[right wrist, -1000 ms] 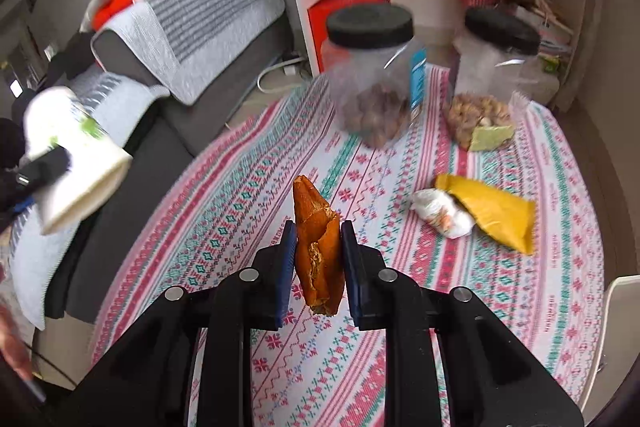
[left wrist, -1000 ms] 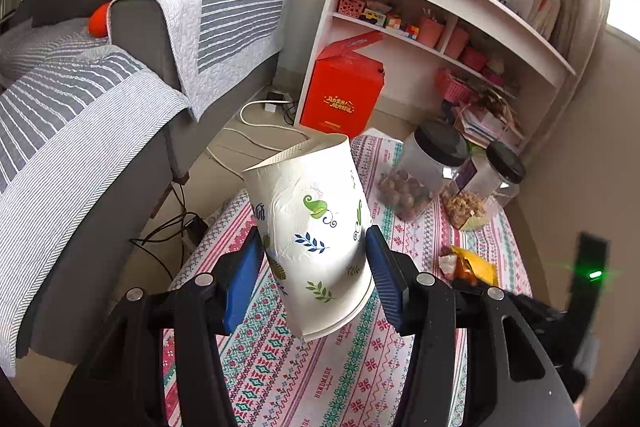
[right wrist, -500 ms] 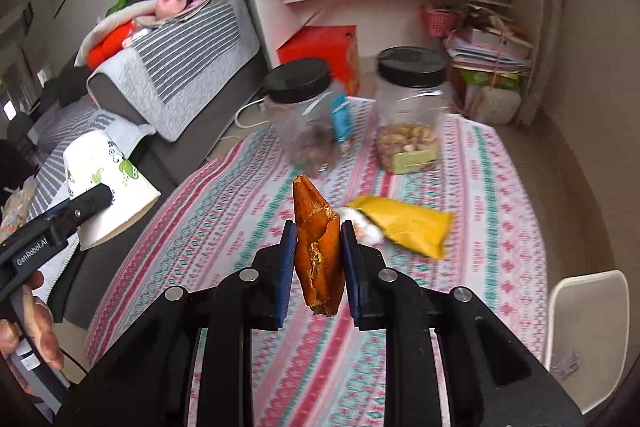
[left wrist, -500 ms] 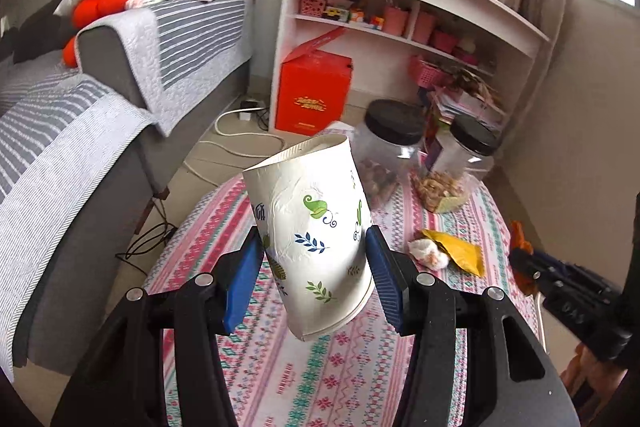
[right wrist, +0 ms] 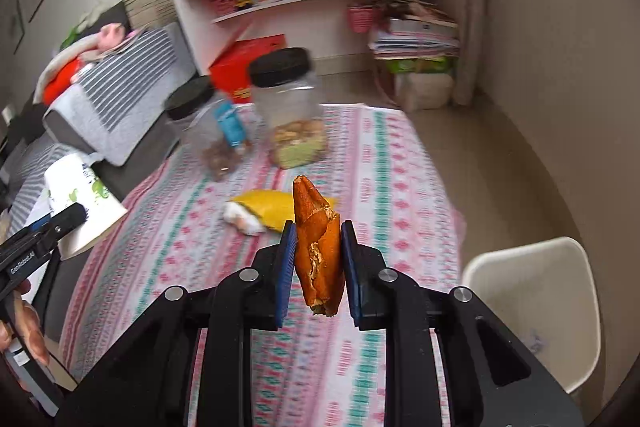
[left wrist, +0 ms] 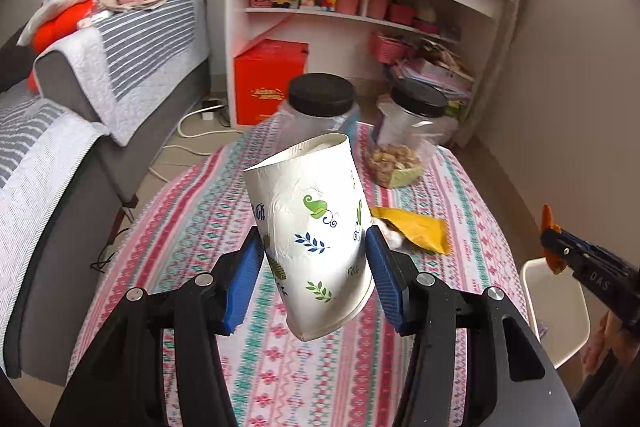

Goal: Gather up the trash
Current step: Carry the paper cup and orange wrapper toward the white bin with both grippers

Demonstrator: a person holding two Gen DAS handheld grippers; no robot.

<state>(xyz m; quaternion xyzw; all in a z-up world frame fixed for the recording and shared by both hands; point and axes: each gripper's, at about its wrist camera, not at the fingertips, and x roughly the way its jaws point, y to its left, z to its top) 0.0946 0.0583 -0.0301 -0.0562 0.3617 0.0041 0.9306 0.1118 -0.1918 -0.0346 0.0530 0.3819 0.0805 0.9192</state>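
My left gripper (left wrist: 316,267) is shut on a crumpled white paper cup (left wrist: 312,227) with leaf prints, held tilted above the patterned tablecloth (left wrist: 192,219). My right gripper (right wrist: 318,255) is shut on an orange peel scrap (right wrist: 318,243), held above the table's right side. On the cloth lie a yellow wrapper (left wrist: 416,229) and a white crumpled scrap (left wrist: 394,239), also seen as wrapper (right wrist: 268,207) and scrap (right wrist: 242,219) in the right wrist view. The left gripper with its cup (right wrist: 86,203) shows at that view's left edge; the right gripper (left wrist: 556,247) shows at the left wrist view's right edge.
Two clear jars with black lids (left wrist: 322,107) (left wrist: 416,131) stand at the table's far end. A white bin (right wrist: 540,299) stands on the floor right of the table. A grey sofa (left wrist: 80,99) runs along the left; a white shelf (left wrist: 360,3) and red box (left wrist: 268,83) stand behind.
Both grippers have swung rightward across the table with their loads still gripped. The white bin has come into view in the right wrist view, and the jars have slid leftward.
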